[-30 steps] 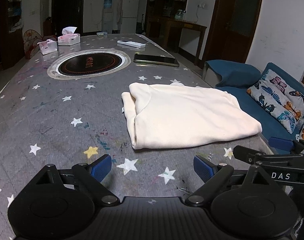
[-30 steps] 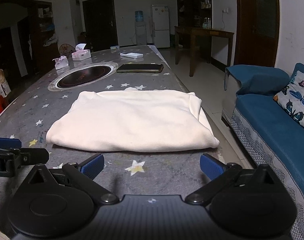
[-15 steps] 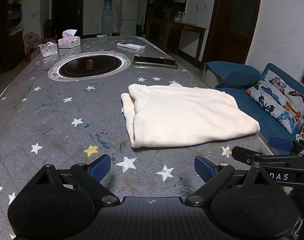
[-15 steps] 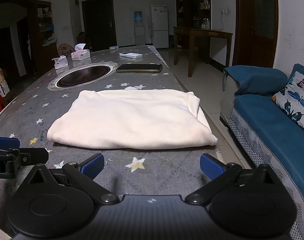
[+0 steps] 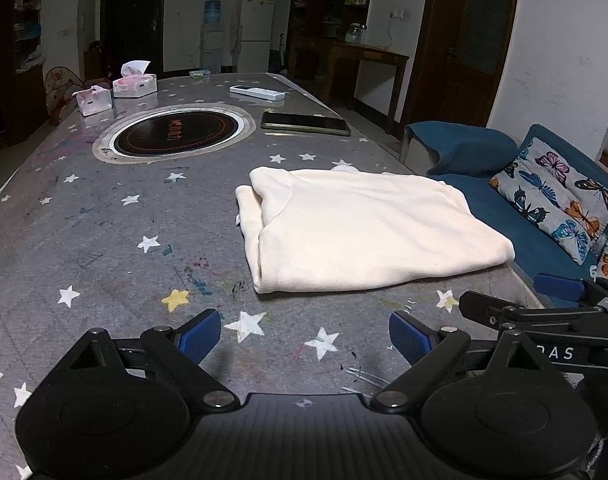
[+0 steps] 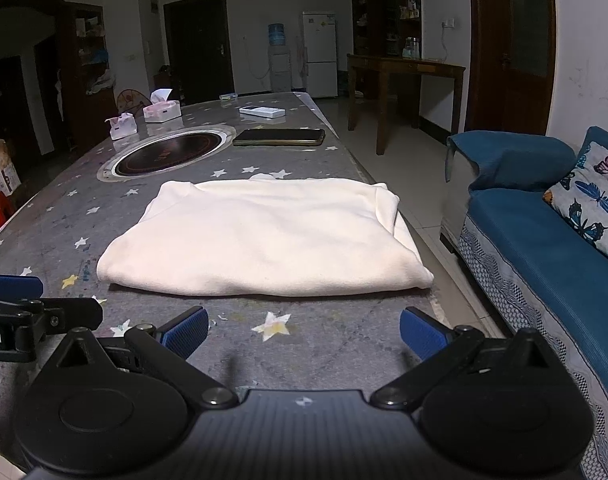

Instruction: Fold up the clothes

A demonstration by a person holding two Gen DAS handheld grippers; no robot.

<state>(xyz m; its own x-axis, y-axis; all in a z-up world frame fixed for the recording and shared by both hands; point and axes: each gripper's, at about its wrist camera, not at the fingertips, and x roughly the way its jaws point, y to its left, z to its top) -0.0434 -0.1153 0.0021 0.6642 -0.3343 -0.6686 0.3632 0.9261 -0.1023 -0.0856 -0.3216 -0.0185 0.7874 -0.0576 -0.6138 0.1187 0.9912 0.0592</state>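
since a second earlier both grippers had drawn back a little toward the near table edge; the garment had not shifted.

table [image 5: 84, 240]: long, grey star-print cover, paint smudges, filled most of both views. blue sofa [image 6: 543, 264] alongside its right edge, butterfly cushion [image 5: 559, 196] on the seat.

cream garment [image 5: 363, 232]: folded into a flat rectangle, lay on the right half of the table, its right side close to the table edge, layered fold edges showing on the left end in the left wrist view. nothing touched it.

round inset burner [image 5: 176, 134] beyond the garment, well apart. dark phone [image 5: 305, 123] just right of the burner. white remote [image 5: 256, 92] farther back. two tissue boxes [image 5: 134, 83] near the far left edge.

left gripper [image 5: 304, 334]: fingers spread wide, blue pads [image 5: 198, 336] empty, over bare table short of the garment's near edge.

right gripper [image 6: 304, 330]: fingers also wide apart, empty, short of the garment's near edge. the two grippers sat side by side, each showing at the margin of the other's view.
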